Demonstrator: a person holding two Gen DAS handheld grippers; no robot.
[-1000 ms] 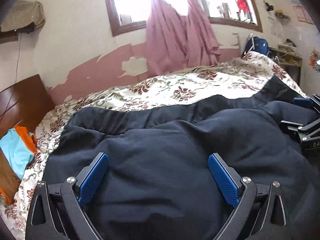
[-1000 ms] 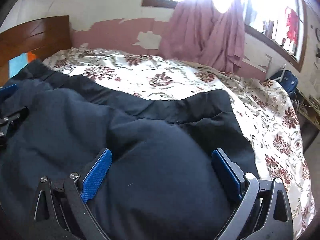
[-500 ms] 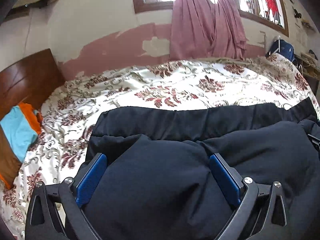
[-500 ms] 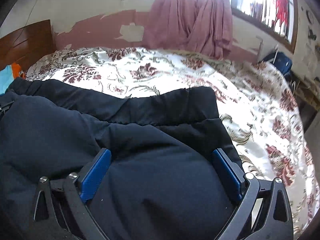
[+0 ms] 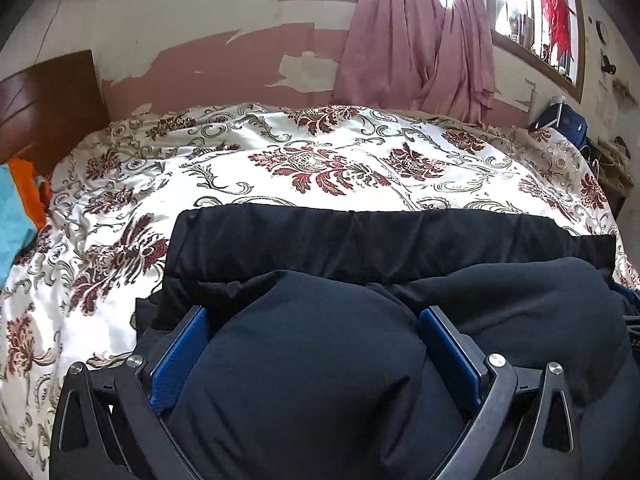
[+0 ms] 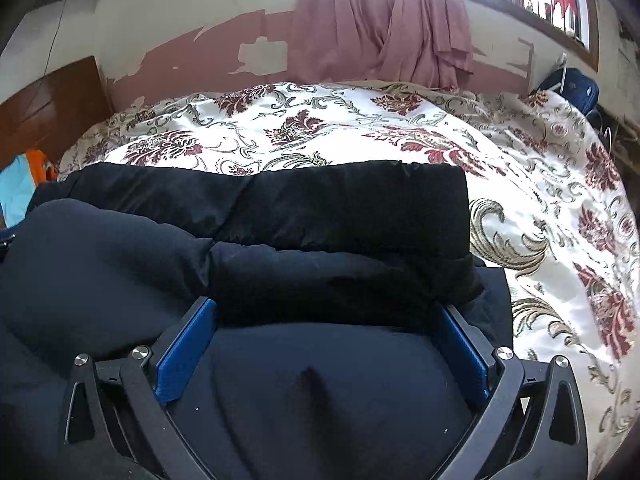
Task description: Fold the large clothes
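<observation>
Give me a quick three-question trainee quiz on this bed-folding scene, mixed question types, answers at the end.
1. True or false: the dark garment lies on a floral bedspread.
2. Multiple choice: what fills the gap between the left gripper's blue pads? A) a pillow B) dark fabric C) nothing
3. Fill in: behind the bed hangs a ____ curtain.

Key: 1 true; 2 B; 3 pink. In both wrist views the jaws stand wide, with the garment bulging between them; the right gripper shows the same, so a firm grip cannot be confirmed.
</observation>
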